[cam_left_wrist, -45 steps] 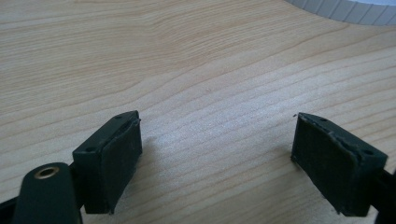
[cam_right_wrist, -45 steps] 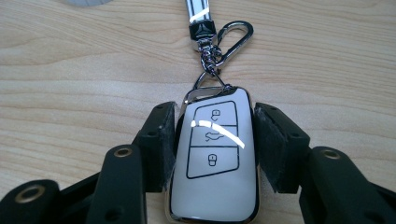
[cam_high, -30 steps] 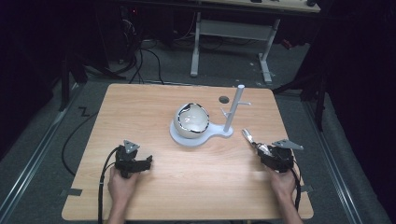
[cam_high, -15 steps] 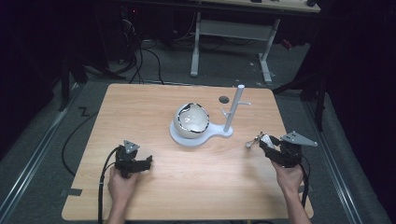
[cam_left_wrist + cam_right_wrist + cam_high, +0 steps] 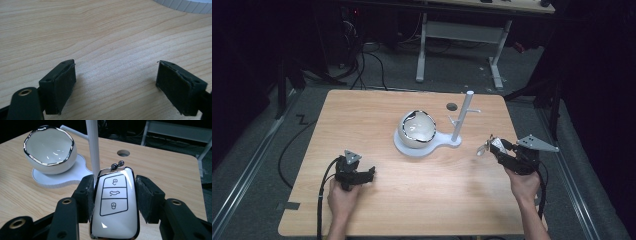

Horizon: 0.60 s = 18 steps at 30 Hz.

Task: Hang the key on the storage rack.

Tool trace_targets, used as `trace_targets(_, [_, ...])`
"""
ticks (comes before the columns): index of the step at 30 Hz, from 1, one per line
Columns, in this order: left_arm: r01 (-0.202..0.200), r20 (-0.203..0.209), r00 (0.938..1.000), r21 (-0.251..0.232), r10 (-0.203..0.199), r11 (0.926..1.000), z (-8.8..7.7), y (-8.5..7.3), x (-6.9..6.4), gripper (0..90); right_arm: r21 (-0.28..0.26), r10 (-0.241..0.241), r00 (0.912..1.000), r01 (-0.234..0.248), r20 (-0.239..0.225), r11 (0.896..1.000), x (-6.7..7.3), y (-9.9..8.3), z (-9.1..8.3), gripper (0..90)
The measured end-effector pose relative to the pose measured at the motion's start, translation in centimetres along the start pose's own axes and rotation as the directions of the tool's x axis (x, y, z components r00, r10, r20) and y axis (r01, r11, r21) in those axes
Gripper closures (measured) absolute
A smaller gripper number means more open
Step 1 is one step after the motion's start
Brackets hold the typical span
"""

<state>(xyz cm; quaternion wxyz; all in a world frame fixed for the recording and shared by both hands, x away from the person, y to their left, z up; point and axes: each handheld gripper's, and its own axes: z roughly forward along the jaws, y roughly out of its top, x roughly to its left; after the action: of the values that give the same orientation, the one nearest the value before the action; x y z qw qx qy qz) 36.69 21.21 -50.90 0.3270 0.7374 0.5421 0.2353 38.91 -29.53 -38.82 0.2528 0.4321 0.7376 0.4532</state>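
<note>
The right gripper (image 5: 115, 195) has its 2 pads pressed on the sides of a white car key fob (image 5: 115, 207) with 3 buttons — its lower end is cut off at the frame edge. From the high view the fob (image 5: 486, 148) is a small pale blur held above the table (image 5: 362, 115), right of the white bowl (image 5: 417, 129) on its stand (image 5: 447, 142). The left gripper (image 5: 116, 85) rests near the table's near left, jaws wide apart with nothing between — the stand's rim is clipped at the top edge.

Right gripper (image 5: 113, 195) clamped on a white three-button car key fob (image 5: 114, 207), button face toward the camera. Behind it on the wooden desk (image 5: 160, 170): a chrome-rimmed white bowl (image 5: 50, 150) on a white base (image 5: 62, 178) with an upright post (image 5: 93, 145).
</note>
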Motion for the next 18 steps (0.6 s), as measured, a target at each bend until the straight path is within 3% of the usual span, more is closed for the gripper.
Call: trace_targets(18, [0.0, 0.0, 1.0, 0.0, 0.0, 1.0, 0.0, 0.0, 0.0, 16.5, -0.055, -0.015, 0.9994, 0.014, -0.03, 0.998, 0.5, 2.8, -0.3, 51.3])
